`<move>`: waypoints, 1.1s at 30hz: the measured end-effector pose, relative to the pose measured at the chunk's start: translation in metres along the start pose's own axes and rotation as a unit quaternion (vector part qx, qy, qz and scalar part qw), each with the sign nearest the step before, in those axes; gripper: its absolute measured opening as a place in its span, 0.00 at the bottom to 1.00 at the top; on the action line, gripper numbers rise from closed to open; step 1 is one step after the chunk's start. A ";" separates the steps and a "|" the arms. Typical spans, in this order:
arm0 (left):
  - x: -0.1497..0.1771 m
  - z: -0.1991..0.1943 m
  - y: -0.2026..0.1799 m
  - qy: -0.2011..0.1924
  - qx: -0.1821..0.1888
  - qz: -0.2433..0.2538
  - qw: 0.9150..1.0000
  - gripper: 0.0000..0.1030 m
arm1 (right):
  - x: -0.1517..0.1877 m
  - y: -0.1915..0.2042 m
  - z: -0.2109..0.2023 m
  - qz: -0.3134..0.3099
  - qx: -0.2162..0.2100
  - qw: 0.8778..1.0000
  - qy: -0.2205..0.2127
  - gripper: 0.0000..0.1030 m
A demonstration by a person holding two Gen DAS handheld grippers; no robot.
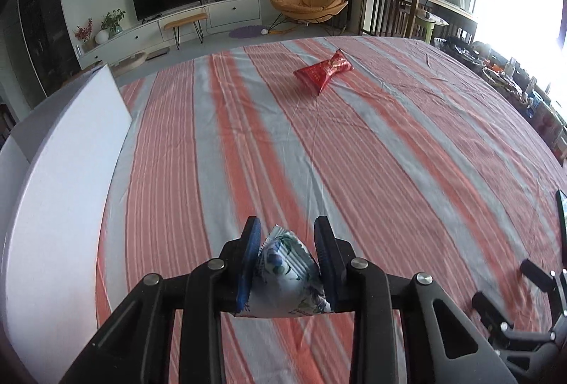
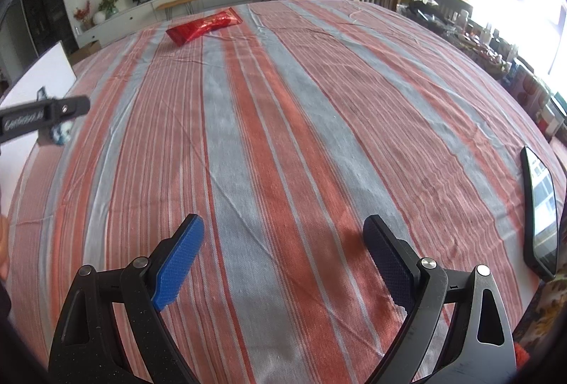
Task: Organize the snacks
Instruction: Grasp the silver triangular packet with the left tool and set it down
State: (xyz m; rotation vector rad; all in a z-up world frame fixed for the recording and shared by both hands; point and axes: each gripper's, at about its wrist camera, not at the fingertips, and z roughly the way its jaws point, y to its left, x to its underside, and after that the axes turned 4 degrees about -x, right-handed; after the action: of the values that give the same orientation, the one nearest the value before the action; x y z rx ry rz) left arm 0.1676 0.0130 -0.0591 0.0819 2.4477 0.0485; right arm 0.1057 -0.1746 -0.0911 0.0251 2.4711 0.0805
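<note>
My left gripper is clenched on a white-and-blue snack packet, bottom centre. The packet looks light, soft and crinkly; I grip mid-body. My right gripper is released, empty. A red snack packet lies upper centre on the table.

A small white crinkly snack packet with blue-green print is sitting upright, pinched at both sides; a shiny red foil snack packet is lying flat far off.

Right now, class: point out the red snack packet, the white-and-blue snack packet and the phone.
red snack packet (image 1: pixel 323 72): left wrist view, middle of wrapper.
white-and-blue snack packet (image 1: pixel 287 272): left wrist view, its front face.
phone (image 2: pixel 540 210): right wrist view, screen.
</note>
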 end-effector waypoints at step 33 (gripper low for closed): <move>0.020 0.039 0.022 0.035 -0.049 -0.065 0.996 1.00 | -0.008 0.000 0.005 -0.025 -0.022 0.999 0.021 0.91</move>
State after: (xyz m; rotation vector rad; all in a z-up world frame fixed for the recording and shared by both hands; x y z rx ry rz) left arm 0.1786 0.0372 -0.1008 -0.1238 2.5113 0.1152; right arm 0.1155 -0.1745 -0.0899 -0.0583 2.5098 0.1155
